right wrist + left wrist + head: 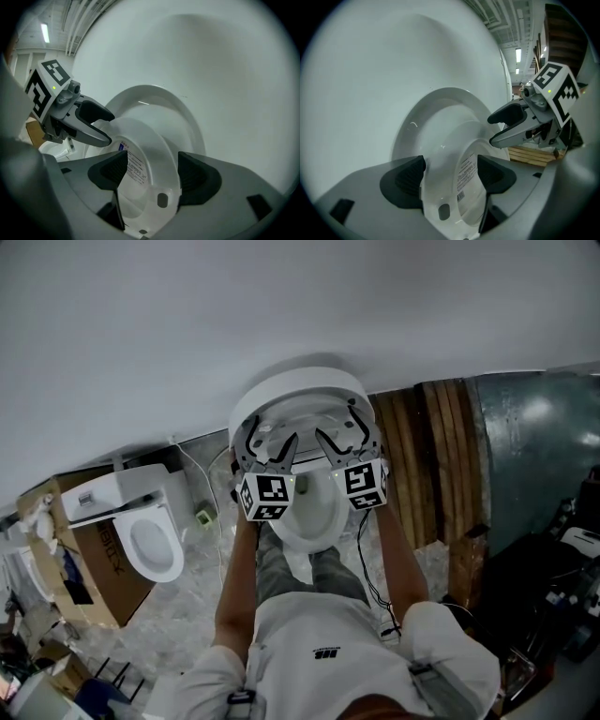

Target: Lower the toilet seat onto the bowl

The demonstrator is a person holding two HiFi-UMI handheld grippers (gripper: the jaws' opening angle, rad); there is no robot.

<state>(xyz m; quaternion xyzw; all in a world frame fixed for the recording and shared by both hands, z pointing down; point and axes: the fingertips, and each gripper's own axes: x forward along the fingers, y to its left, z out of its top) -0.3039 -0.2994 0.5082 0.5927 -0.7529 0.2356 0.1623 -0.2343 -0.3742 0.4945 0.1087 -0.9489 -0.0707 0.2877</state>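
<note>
A white toilet stands against the wall, its bowl (314, 517) open below me. The seat (302, 420) and lid (298, 385) are raised and lean back toward the wall. My left gripper (265, 454) and right gripper (345, 444) reach the seat's front rim side by side. In the left gripper view the seat (457, 140) passes between the wide-apart jaws of the left gripper (450, 172), and the pads do not press it. The right gripper (152, 172) likewise straddles the seat (145, 140) with its jaws wide. A printed label (467, 174) shows on the seat's underside.
A second white toilet (150, 538) sits on a cardboard box (94, 563) at the left. Wooden planks (439, 460) lean against the wall on the right, with dark gear (562, 587) beyond. A thin cable (372, 573) runs along the floor by my right leg.
</note>
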